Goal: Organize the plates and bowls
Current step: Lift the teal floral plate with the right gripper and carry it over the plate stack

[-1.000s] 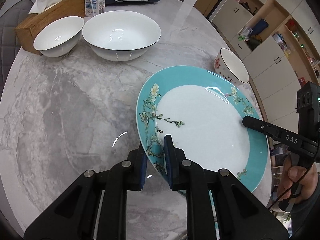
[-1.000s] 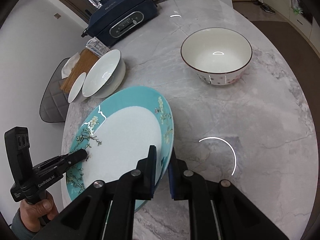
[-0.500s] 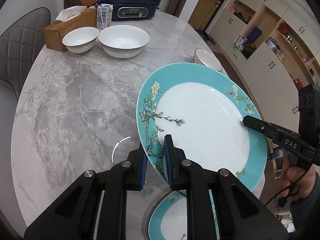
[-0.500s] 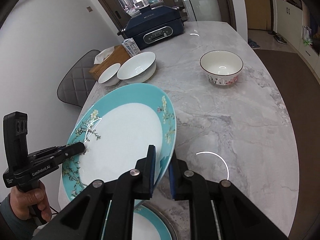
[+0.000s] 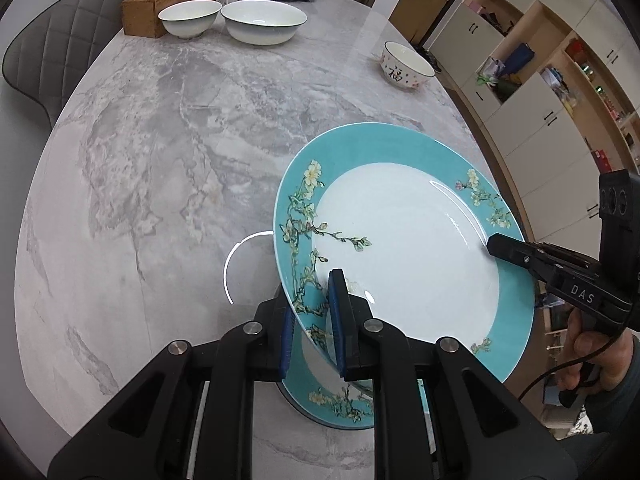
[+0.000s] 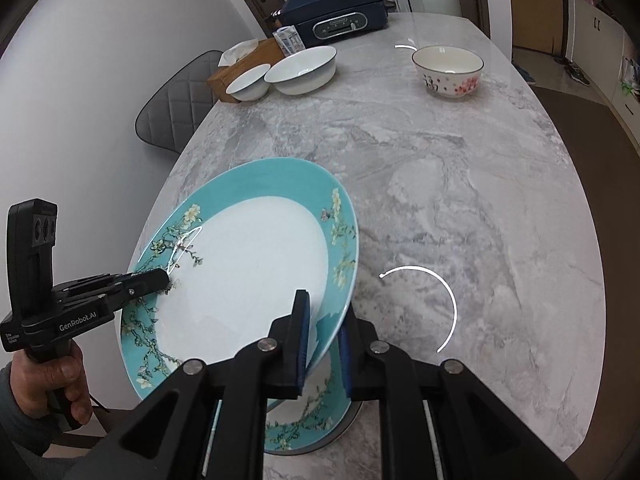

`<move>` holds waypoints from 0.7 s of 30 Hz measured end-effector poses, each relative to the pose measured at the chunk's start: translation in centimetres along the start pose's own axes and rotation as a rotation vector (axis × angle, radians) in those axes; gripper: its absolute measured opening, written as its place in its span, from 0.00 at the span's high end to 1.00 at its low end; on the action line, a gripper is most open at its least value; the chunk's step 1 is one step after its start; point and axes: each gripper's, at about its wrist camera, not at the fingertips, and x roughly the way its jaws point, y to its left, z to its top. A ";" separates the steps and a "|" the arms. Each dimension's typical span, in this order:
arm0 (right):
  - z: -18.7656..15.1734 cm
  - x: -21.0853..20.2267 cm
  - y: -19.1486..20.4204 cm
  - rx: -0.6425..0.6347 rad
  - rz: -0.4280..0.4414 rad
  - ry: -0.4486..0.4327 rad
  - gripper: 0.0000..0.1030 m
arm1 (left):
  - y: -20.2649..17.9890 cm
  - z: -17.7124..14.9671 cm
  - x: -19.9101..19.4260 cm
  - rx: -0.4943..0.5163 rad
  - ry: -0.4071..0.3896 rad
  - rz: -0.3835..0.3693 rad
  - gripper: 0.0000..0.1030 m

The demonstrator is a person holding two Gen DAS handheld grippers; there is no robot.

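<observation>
Grey marble table (image 5: 160, 168) carried all the dishes, with a wall of cabinets off to one side. We held the upper teal plate (image 5: 404, 248) in the air, tilted, its white face turned upward and its far rim raised; being round, it had no long axis. The left gripper (image 5: 312, 320) was clenched on the plate's near flowered rim, and the right gripper (image 6: 322, 338) was clamped on the opposite rim, one pad above and one below. A second teal plate (image 5: 336, 400) lay flat on the table directly beneath it, near the table's edge. Well apart at the far end stood a small white bowl (image 5: 190, 18) just beside a large white bowl (image 5: 264, 22), and a flowered bowl (image 6: 447, 70) bearing a Chinese character. Readable writing: "DAS" on the right gripper's body, "GenRobot.AI" on the left one.
</observation>
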 end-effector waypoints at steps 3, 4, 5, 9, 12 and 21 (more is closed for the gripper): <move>-1.8 0.3 0.2 -0.026 -0.013 0.020 0.85 | -0.3 -1.9 0.3 0.011 0.005 0.013 0.86; -2.4 0.5 0.1 -0.025 -0.011 0.025 0.85 | -0.2 -2.6 0.6 0.002 0.013 0.013 0.86; -2.9 0.7 0.1 -0.023 -0.010 0.032 0.85 | -0.1 -3.0 0.9 -0.005 0.019 0.014 0.86; -4.5 1.4 0.3 -0.039 -0.024 0.051 0.85 | 0.1 -4.7 1.5 -0.007 0.024 0.022 0.86; -5.4 1.8 0.4 -0.048 -0.033 0.056 0.85 | 0.1 -5.7 2.0 0.000 0.032 0.032 0.86; -6.8 2.9 0.4 -0.085 -0.075 0.068 0.85 | 0.3 -7.2 3.5 0.000 0.057 0.041 0.85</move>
